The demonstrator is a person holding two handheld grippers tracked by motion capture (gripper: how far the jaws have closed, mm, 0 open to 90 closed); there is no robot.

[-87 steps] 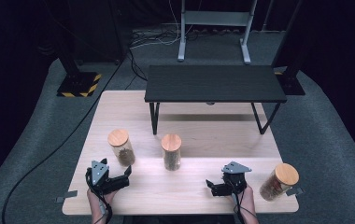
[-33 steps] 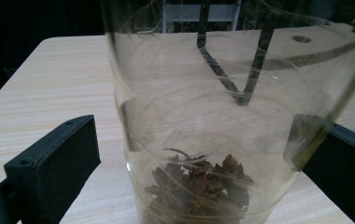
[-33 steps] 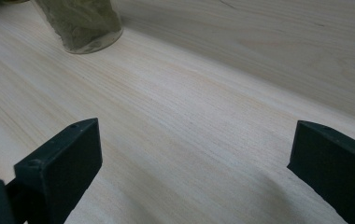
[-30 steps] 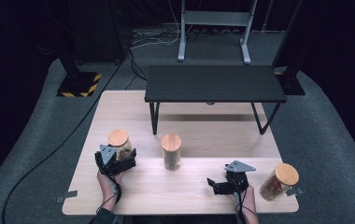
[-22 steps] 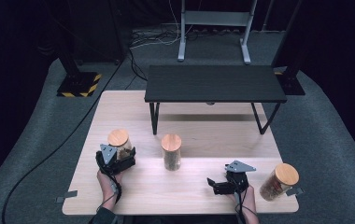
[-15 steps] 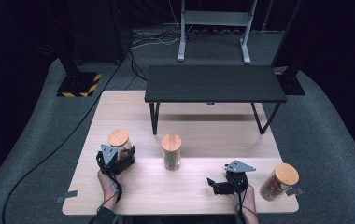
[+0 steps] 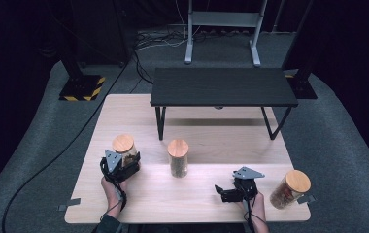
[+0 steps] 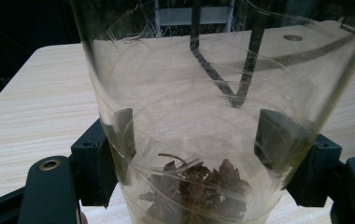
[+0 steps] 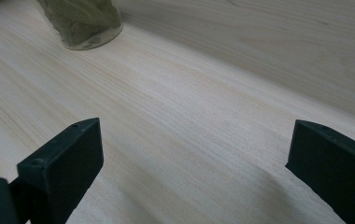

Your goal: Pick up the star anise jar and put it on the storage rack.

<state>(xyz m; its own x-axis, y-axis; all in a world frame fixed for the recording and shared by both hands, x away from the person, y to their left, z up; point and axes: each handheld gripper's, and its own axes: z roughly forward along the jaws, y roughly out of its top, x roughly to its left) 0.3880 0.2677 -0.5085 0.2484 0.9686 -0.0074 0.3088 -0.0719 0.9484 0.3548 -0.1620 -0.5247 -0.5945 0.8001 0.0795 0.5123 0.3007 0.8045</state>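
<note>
In the high view, the left gripper (image 7: 124, 167) sits at the lower left of the frame, at the near side of a glass jar (image 7: 125, 151) with a round wooden lid. Its jaws have just been closing and now press on the jar's lower wall from both sides. The left gripper view confirms the grip: the clear jar (image 8: 203, 116) rises through the middle of the frame, with a black pad tight against the glass on each side and a small heap of dried brown spice, star-shaped pieces among it, on its bottom. The jar stands upright on the light wooden table (image 7: 197, 213).

A second lidded jar (image 7: 177, 158), packed with darker material, stands near the centre of the high view, apart from the held one. A third jar (image 7: 289, 188), tilted a little and holding reddish-brown contents, is at the lower right, just beside the right gripper (image 7: 228, 191).

The right gripper rests low over the table in the lower right part of the frame, its jaws spread wide with nothing between them. In the right gripper view the two black jaws frame bare wood, and the base of a jar of greenish material (image 9: 84, 23) shows at the upper left.

A low black shelf (image 7: 221, 87) on thin legs stands across the far half of the table, in the upper centre.
</note>
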